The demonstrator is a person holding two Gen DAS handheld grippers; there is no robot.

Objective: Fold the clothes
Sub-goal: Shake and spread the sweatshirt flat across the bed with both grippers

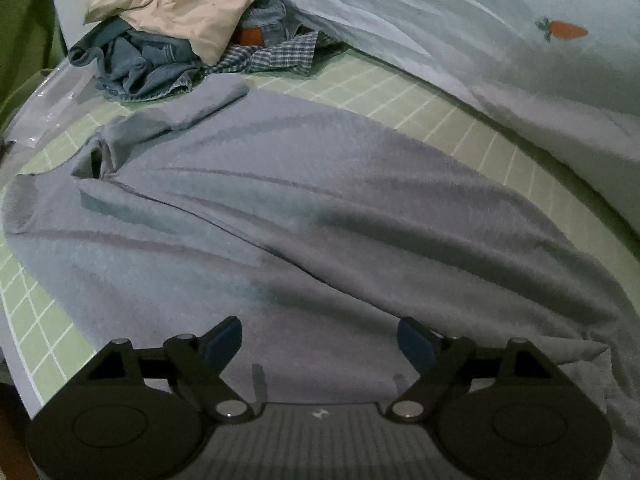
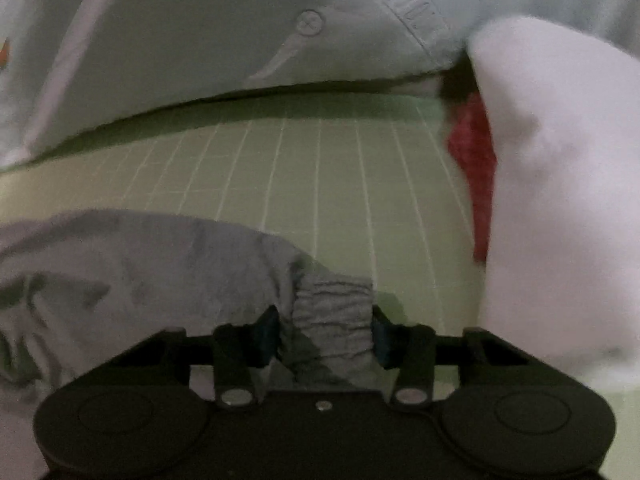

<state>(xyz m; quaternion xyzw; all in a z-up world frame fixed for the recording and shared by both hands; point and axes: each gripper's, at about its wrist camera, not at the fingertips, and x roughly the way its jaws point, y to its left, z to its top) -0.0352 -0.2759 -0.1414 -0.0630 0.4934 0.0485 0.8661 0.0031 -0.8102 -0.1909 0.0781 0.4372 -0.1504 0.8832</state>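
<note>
Landmark for all positions: the green grid sheet covering the bed. A grey sweater lies spread across this sheet, taking up most of the left wrist view; one sleeve is bent up towards the far side of the sheet, and the body shows long shallow creases. Left gripper hangs over the near part of the sweater with its jaws spread wide, blue pads clear of the fabric, nothing between them. At the far left corner of the sheet sits a pile of unfolded clothes: a cream garment on top, denim under it, a checked shirt at the sheet-side edge of the pile. A pale duvet with a carrot print bounds the far edge of the sheet. Right wrist view (blurred): right gripper pinches the ribbed cuff of the sweater between its blue pads, the cuff bunched and filling the gap, the rest of that sleeve trailing off to the left over the sheet. At the right edge of the sheet stands a white fabric mass with something red against its sheet-side face (cannot tell what either is).
</note>
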